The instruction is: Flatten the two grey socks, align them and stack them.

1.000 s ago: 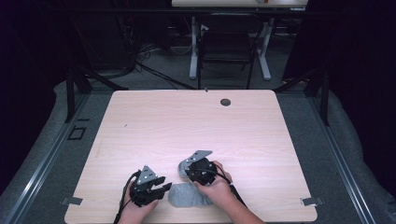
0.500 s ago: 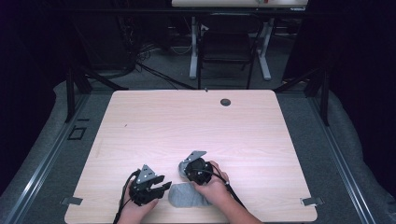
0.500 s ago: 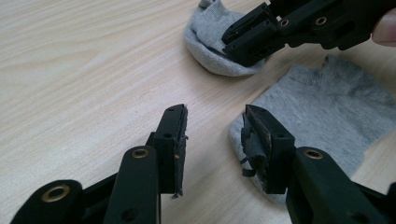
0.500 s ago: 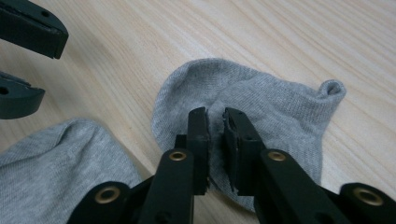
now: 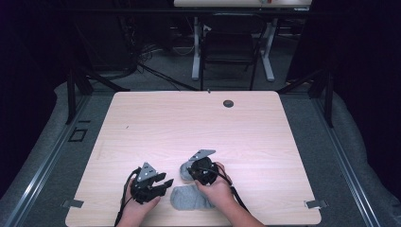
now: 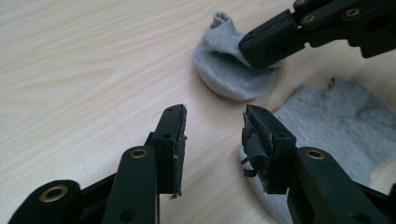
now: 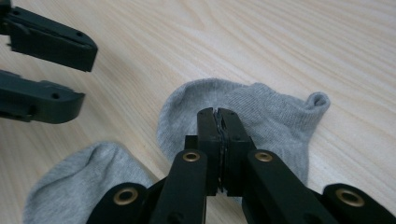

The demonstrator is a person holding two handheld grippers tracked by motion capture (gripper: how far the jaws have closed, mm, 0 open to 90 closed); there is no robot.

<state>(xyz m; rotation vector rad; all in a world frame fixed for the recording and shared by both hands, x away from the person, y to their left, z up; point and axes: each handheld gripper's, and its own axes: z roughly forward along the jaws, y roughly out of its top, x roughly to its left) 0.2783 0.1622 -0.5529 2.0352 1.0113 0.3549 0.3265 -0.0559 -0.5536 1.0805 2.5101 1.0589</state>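
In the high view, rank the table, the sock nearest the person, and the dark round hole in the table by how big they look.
1. Table: by far the largest.
2. Sock nearest the person: partly hidden by the person's hand, so it shows less than its full size.
3. Dark round hole: smallest, though it lies farthest from the camera.

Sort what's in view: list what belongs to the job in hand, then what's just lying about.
In the job:
- far grey sock, right gripper fingers shut over it
- near grey sock
- left gripper, fingers open

Just there:
- table with its cable hole
- chair behind the table
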